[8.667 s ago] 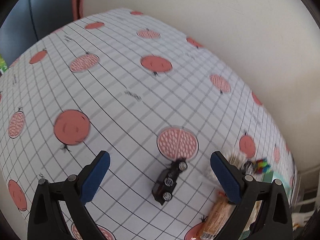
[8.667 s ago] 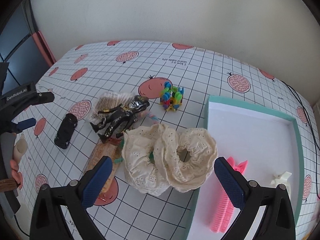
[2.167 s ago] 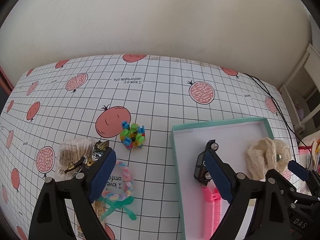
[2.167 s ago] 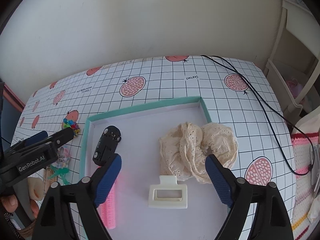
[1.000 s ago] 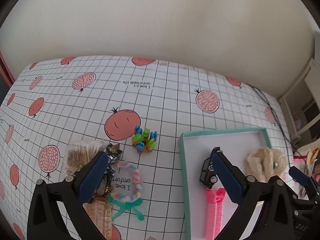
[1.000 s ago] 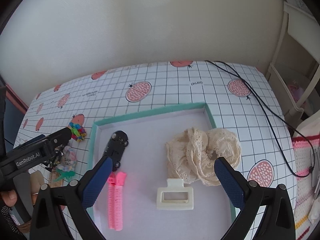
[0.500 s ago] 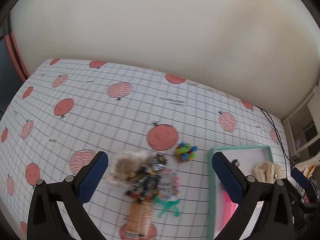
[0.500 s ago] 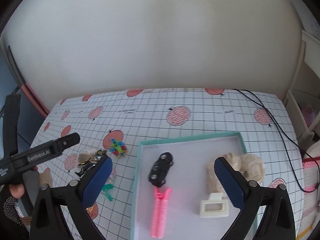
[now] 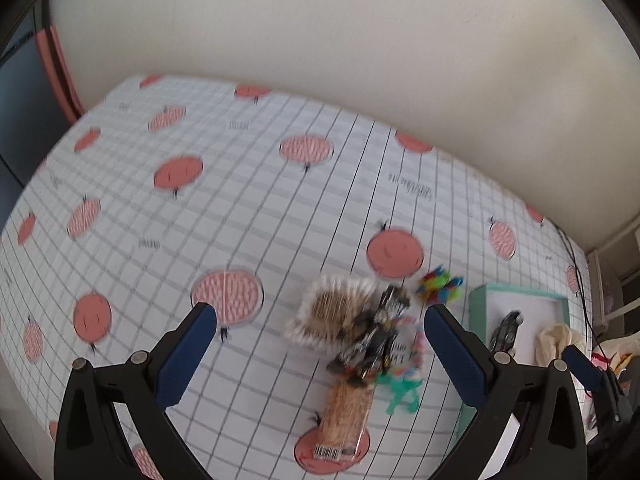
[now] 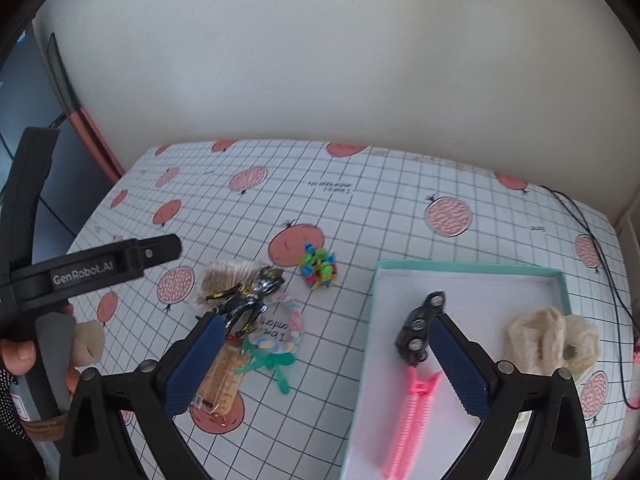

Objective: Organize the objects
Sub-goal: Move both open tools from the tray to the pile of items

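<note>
- Teal-rimmed tray [image 10: 464, 266] with a white floor sits on the right part of the bench [image 10: 380, 200], which wears a white grid cloth printed with red fruit.
- Inside the tray: a black toy car [image 10: 418, 330] near the left wall, a pink hair comb clip [image 10: 408, 420] just in front of it, and a cream lace scrunchie [image 10: 552, 338] at the right side.
- Left of the tray, on the cloth, lies a loose cluster: a black-and-gold action figure [image 10: 248, 294] over a pack of cotton swabs [image 10: 228, 272], a pastel braided ring with a green bow [image 10: 280, 336], and an orange wrapped snack [image 10: 222, 376].
- A small multicoloured bead toy [image 10: 318, 266] sits apart, between the cluster and the tray.
- Left hand-held gripper [image 9: 320, 344] hangs above the cluster, jaws spread wide, holding nothing; its view is motion-blurred.
- Right hand-held gripper [image 10: 326, 364] is likewise wide and empty, above the tray's left edge.
- A person's hand [image 10: 24, 356] grips the left tool's handle.
</note>
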